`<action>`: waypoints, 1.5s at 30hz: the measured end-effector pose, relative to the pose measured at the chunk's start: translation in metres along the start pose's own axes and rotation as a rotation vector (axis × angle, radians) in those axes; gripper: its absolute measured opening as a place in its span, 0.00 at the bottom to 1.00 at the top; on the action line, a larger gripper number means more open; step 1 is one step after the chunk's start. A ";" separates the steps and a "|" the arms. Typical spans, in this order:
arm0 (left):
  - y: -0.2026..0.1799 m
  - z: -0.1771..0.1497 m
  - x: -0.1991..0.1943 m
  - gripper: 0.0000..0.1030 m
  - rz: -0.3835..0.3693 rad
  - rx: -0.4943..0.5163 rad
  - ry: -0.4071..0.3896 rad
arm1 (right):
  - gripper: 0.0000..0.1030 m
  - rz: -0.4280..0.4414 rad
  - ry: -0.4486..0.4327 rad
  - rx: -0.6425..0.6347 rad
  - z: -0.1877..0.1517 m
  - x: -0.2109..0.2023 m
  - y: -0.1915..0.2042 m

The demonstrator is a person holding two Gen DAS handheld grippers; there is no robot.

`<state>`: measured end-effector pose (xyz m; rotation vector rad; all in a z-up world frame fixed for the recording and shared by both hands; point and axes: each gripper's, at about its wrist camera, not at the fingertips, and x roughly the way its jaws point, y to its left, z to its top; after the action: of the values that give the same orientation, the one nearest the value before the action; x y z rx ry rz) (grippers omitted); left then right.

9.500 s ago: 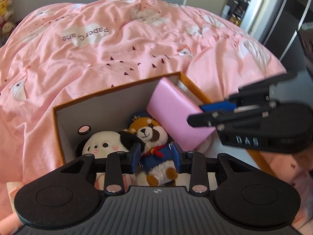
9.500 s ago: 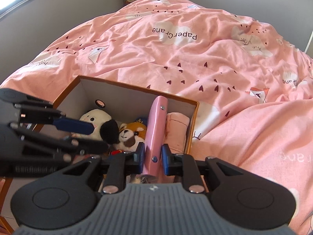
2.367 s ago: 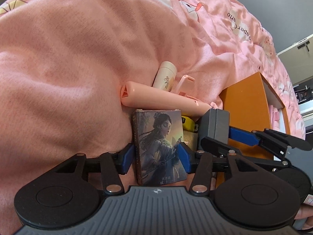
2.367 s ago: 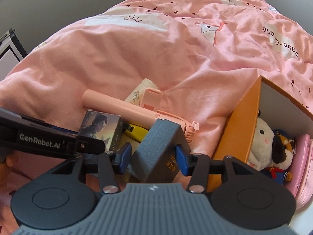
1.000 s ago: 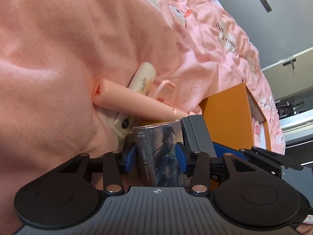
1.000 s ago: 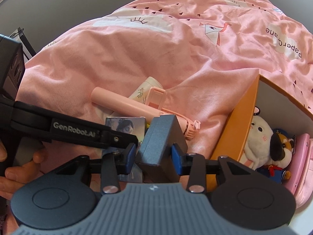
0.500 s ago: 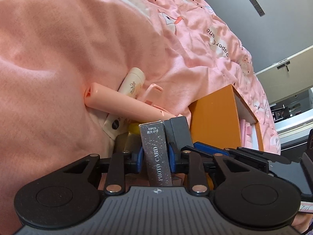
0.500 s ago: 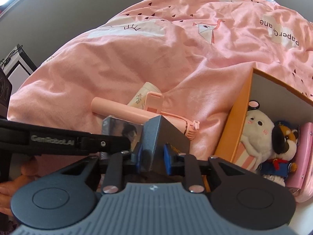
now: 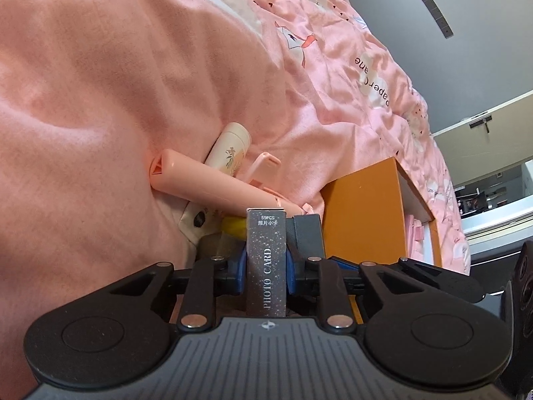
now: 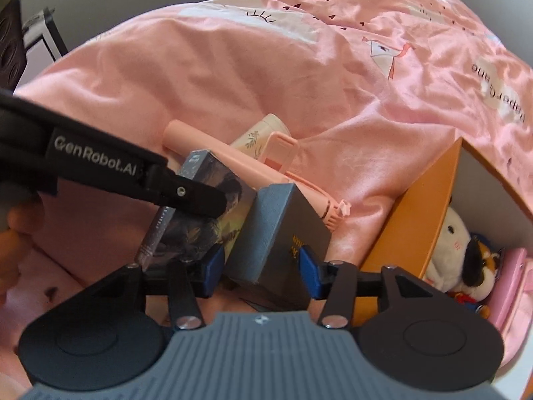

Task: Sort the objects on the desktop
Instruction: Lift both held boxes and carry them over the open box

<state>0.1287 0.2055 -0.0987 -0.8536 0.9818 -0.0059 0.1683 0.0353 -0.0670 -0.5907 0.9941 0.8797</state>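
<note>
The left tool point(image 9: 266, 266) is closing, its blue pads pressing the narrow sides of the photo card box point(image 9: 266, 263), held upright on the bed. Just right of it, the right tool point(image 10: 261, 266) is opening wide around the grey box point(image 10: 276, 230), pads apart from it. Behind both lie a pink handheld fan point(image 9: 213, 185) and a cream tube point(image 9: 230, 150) on the pink duvet point(image 9: 133, 66). Further right stands the orange storage box point(image 10: 419, 206), holding plush toys point(image 10: 459, 243).

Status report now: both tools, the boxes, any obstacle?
Left tool closing on silver photo-card box. Right tool opening around grey box, pads clear. Nothing blocking.
</note>
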 end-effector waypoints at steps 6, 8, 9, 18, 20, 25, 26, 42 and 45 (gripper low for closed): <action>-0.001 0.003 0.009 0.25 -0.051 -0.010 0.015 | 0.52 -0.011 0.021 -0.050 0.005 -0.005 -0.004; 0.000 0.003 0.011 0.25 -0.069 -0.017 0.020 | 0.55 -0.025 0.037 -0.042 0.009 -0.004 -0.009; 0.000 0.004 0.013 0.25 -0.073 -0.020 0.020 | 0.55 -0.017 0.048 -0.031 0.011 -0.003 -0.013; -0.002 0.006 0.014 0.25 -0.060 -0.023 0.004 | 0.46 -0.161 0.103 -0.138 0.020 0.018 -0.003; -0.001 0.006 0.012 0.25 -0.055 -0.028 -0.001 | 0.43 -0.168 0.091 -0.134 0.018 0.016 -0.004; -0.005 0.004 0.003 0.25 -0.036 -0.016 -0.020 | 0.38 -0.093 0.024 -0.049 0.012 -0.008 -0.018; -0.008 0.003 0.000 0.25 -0.036 -0.010 -0.024 | 0.38 -0.086 0.002 -0.041 0.010 -0.014 -0.019; -0.125 -0.021 -0.055 0.25 -0.091 0.224 -0.063 | 0.38 -0.041 -0.338 0.305 -0.051 -0.144 -0.082; -0.151 -0.030 -0.042 0.25 -0.095 0.288 -0.025 | 0.38 -0.052 -0.329 0.364 -0.073 -0.147 -0.097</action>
<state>0.1368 0.0987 0.0194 -0.6326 0.8902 -0.2128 0.1783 -0.1246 0.0359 -0.1544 0.8073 0.6989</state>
